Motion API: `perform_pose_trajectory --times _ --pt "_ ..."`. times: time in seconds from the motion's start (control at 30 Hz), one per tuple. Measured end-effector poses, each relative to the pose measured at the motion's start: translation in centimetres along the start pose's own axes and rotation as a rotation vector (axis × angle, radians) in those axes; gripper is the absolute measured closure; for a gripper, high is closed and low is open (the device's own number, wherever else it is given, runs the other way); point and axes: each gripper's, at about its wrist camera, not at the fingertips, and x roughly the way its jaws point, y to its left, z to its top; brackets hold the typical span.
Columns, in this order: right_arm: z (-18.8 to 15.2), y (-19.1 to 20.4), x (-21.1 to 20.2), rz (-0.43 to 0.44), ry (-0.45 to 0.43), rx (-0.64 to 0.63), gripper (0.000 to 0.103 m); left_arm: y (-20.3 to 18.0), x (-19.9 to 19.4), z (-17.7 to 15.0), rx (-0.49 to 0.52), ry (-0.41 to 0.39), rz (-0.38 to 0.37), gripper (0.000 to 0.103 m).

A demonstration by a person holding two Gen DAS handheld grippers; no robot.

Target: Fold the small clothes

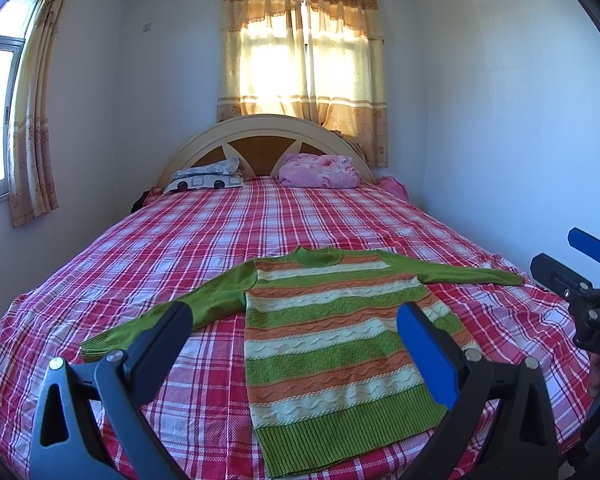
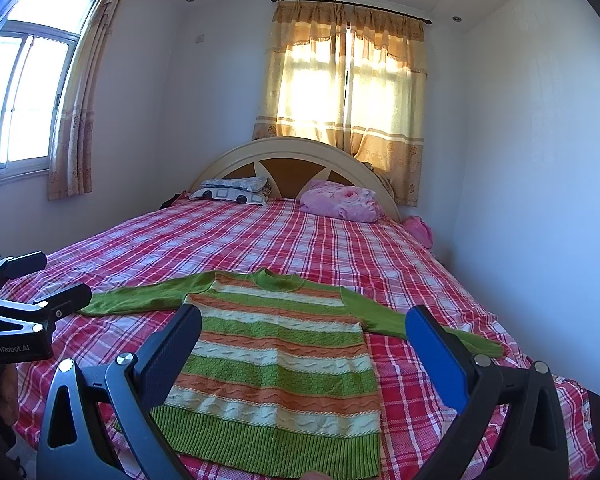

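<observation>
Held the left tool (image 1: 294,334) at the left with fingers spread wide and empty above the bed (image 1: 180,240), presumably poised over the near sleeve. Lay flat between both tools, face up at the foot of the plaid cover with 2 sleeves outstretched, the striped sweater (image 1: 332,344), likely smoothed out ready for a first fold. Hovered at the right, equally agape and gripping nothing, the right tool (image 2: 304,342).

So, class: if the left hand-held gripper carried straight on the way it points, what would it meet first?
Probably the striped sweater lying flat on the bed. The left hand-held gripper is open, pointing slightly downward across the sweater's body; exact depth is unclear.
</observation>
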Motion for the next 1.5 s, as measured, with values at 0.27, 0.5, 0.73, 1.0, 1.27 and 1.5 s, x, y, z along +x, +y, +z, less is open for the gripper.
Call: perform_pose_trajectory --times 0.27,0.5,0.73,1.0,1.27,1.5 --pt "0.08 0.03 -0.15 0.001 0.001 0.000 0.001 0.00 0.02 0.04 0.004 0.000 0.000 0.000" --pt "0.11 0.05 -0.22 0.004 0.000 -0.001 0.001 -0.04 0.02 0.03 0.004 -0.001 0.002 0.000" --pt "0.09 0.08 -0.23 0.004 -0.001 -0.002 0.001 -0.08 0.03 0.06 0.006 0.000 0.003 0.000" --pt "0.11 0.10 -0.23 0.006 -0.003 -0.001 0.001 -0.12 0.02 0.06 0.006 -0.001 0.004 0.000" --pt "0.17 0.23 -0.19 0.009 0.003 -0.003 0.001 0.19 0.23 0.13 0.009 -0.005 0.012 0.000" --pt "0.19 0.28 -0.12 0.009 0.005 -0.004 0.001 0.29 0.29 0.10 0.009 -0.003 0.011 0.000"
